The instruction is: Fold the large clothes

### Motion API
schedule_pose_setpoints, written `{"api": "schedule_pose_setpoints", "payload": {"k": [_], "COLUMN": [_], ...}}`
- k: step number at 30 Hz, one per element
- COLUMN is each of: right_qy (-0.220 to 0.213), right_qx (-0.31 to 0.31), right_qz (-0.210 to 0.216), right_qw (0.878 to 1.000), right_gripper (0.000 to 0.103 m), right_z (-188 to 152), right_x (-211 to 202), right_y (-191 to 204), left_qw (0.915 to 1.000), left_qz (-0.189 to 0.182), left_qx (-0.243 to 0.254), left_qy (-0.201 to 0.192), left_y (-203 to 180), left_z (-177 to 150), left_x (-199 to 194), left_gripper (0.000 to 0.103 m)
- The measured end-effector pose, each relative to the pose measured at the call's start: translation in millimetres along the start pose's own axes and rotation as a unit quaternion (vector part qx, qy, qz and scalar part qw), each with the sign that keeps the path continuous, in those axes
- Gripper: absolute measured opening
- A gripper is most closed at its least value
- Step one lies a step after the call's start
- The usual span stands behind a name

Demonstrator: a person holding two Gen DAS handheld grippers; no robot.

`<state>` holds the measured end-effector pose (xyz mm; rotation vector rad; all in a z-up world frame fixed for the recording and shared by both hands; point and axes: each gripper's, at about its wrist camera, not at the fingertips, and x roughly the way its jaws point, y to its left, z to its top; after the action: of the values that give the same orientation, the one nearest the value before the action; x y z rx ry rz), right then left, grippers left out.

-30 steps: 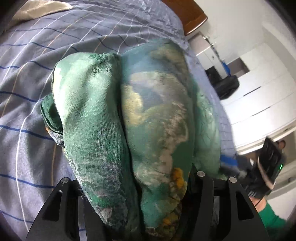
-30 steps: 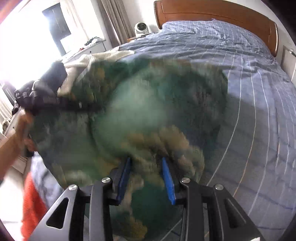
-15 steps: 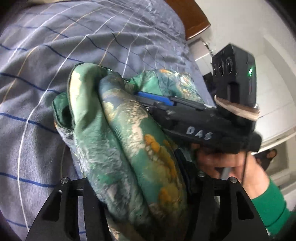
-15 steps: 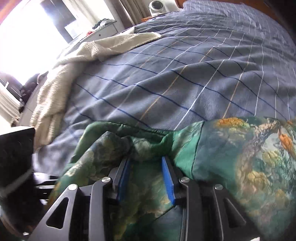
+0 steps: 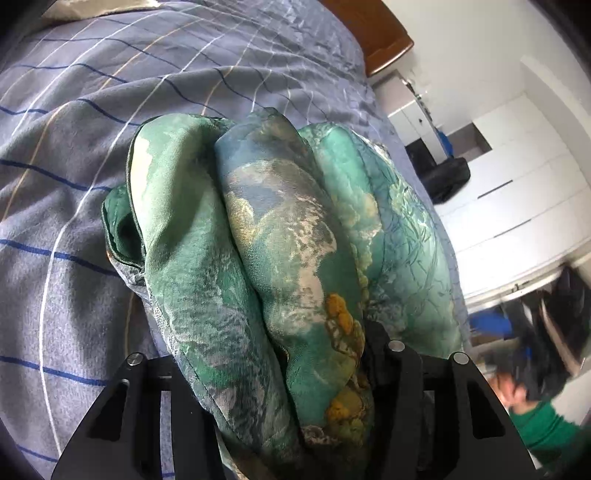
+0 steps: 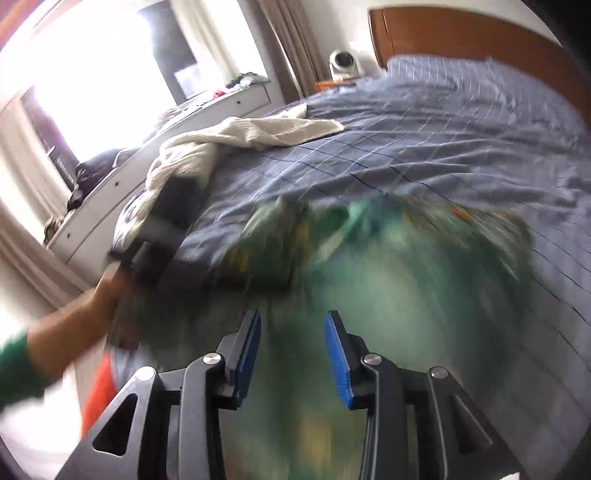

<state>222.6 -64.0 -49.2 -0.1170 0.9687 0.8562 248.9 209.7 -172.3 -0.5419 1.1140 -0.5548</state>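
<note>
A large green printed garment [image 5: 280, 236] is bunched over the blue checked bedspread [image 5: 74, 110]. My left gripper [image 5: 266, 369] is shut on a thick bundle of it; the cloth hides the fingertips. In the right wrist view the same garment [image 6: 406, 280] is motion-blurred. My right gripper [image 6: 291, 354] is near the bed's edge with its blue pads [image 6: 249, 354] apart and the cloth blurred behind them; no cloth is pinched. The right gripper also shows blurred at the right edge of the left wrist view [image 5: 546, 332]. The left gripper shows in a hand in the right wrist view [image 6: 162, 236].
A cream knitted garment [image 6: 229, 140] lies at the bed's far left side. A wooden headboard [image 6: 461, 33] stands at the back. White drawers [image 6: 147, 173] run under a bright window. White cabinets [image 5: 517, 206] and a black bag [image 5: 443, 177] stand beside the bed.
My right gripper has let go of the garment and pulled back away from the left gripper. The left gripper keeps its hold on the bundle, and the cloth has spread wider.
</note>
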Motion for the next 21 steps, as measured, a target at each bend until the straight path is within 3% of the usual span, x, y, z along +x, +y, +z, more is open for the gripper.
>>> {"api": "schedule_pose_setpoints", "payload": {"k": [4, 6, 10, 16, 19, 21], "right_qy": [-0.006, 0.001, 0.026, -0.007, -0.013, -0.041], "right_qx": [-0.001, 0.015, 0.066, 0.060, 0.042, 0.022], "right_qz": [-0.021, -0.036, -0.021, -0.033, -0.051, -0.066], "right_qw": [1.000, 0.999, 0.997, 0.998, 0.998, 0.997], "right_gripper": [0.036, 0.036, 0.034, 0.034, 0.036, 0.037], "right_z": [-65, -83, -107, -111, -102, -87], "right_x": [-38, -28, 24, 12, -12, -38], "right_y": [13, 7, -17, -12, 1, 12], "left_qw": [1.0000, 0.9999, 0.9998, 0.9997, 0.9993, 0.9987], "left_qz": [0.002, 0.007, 0.012, 0.006, 0.025, 0.028], "left_qx": [0.000, 0.007, 0.017, -0.004, -0.007, 0.000], "left_qy": [-0.003, -0.002, -0.005, -0.023, -0.028, -0.043], "left_y": [-1, -4, -4, -4, -23, -34], "left_z": [5, 5, 3, 1, 1, -3], "left_x": [7, 9, 13, 6, -19, -47], "left_gripper": [0.054, 0.054, 0.054, 0.058, 0.069, 0.075]}}
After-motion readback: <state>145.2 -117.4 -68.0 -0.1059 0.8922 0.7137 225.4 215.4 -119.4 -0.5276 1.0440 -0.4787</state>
